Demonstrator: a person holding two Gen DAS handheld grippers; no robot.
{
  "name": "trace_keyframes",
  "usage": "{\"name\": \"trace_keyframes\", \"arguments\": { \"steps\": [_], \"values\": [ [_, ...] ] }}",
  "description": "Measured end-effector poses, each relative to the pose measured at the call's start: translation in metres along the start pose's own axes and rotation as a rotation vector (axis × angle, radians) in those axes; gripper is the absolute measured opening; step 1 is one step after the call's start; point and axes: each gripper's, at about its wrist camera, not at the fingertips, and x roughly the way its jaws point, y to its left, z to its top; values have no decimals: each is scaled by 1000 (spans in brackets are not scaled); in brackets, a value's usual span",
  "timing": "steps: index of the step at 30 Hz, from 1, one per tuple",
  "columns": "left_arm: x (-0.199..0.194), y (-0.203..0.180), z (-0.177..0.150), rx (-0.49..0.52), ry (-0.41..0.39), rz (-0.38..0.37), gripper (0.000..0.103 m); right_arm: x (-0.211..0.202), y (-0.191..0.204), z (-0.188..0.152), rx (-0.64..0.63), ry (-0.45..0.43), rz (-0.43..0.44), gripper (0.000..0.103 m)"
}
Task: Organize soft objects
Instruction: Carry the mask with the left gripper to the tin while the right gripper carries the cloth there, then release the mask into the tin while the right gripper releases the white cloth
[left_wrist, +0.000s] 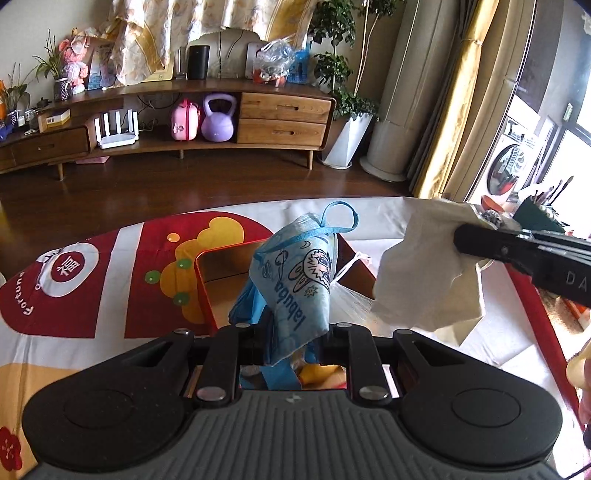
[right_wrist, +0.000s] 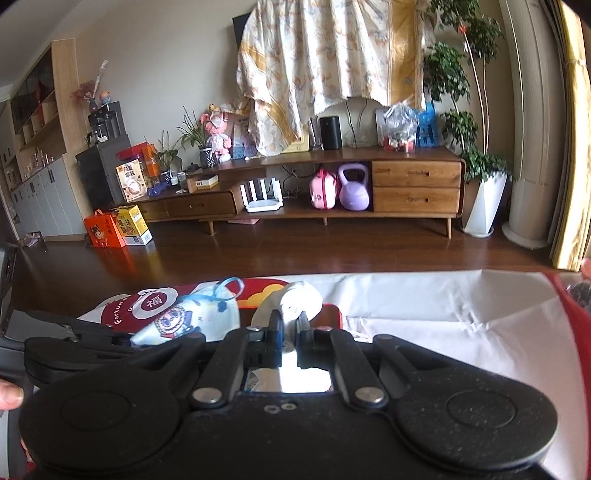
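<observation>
Black plastic forms both tools. The left tool (left_wrist: 291, 339), seen from its own wrist view, has its jaws nearly closed and clamped on a pale blue printed face mask (left_wrist: 295, 280), which stands up from the jaws with its blue ear loop (left_wrist: 341, 218) arched at the top; a darker blue soft piece (left_wrist: 251, 299) hangs beside it on the left, and whether the jaws also grip that piece cannot be told. The right tool (right_wrist: 289, 332) has its jaws fully closed on a white soft cloth (right_wrist: 299, 299), which rises between the fingers as a rounded fold. In the left wrist view the same right tool enters from the right edge with the white cloth (left_wrist: 424, 273) spread out from its tip, just beside the mask and level with it. Both items are held in the air above an open red box (left_wrist: 207, 280) that stands on the desk (left_wrist: 110, 288). The desk carries a white covering printed with a red and orange festive design. In the right wrist view the mask (right_wrist: 192, 321) shows at lower left, near the white cloth. Beyond the desk lie a dark wooden floor (right_wrist: 332, 251) and a long wooden media cabinet (right_wrist: 413, 184) holding a purple kettlebell (right_wrist: 354, 188), a pink case (right_wrist: 323, 192) and a white router (right_wrist: 263, 195). A patterned cloth (right_wrist: 332, 51) hangs above the cabinet.
</observation>
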Motion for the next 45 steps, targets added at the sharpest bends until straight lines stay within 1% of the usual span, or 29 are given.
{"name": "trace_keyframes", "arguments": {
  "steps": [9,13,17,22,30,33,37,39,41,42,44,45],
  "values": [
    [42,5,7,0,31,35,20,42,-8,-7,44,39,8,5],
    [59,8,7,0,48,39,20,58,-11,-13,52,58,7,5],
    [74,9,4,-1,70,46,20,73,-13,-23,58,97,1,5],
    [85,10,-3,5,89,40,20,84,-13,-37,48,143,6,5],
    [97,14,-12,0,122,43,20,91,-15,-49,47,182,5,6],
    [97,11,-13,26,117,47,20,91,-16,-51,45,187,0,10],
    [95,8,-12,37,105,65,20,90,-18,-50,44,185,-6,18],
    [92,5,-12,56,94,77,20,88,-17,-49,31,183,-11,19],
    [90,2,-12,64,100,83,21,86,-18,-48,29,181,-15,20],
    [88,1,-12,65,98,84,22,84,-18,-48,31,181,-13,22],
    [84,-1,-12,77,91,84,26,81,-19,-46,30,179,-18,28],
    [82,-3,-13,86,87,87,31,79,-19,-45,29,180,-19,30]
  ]
}}
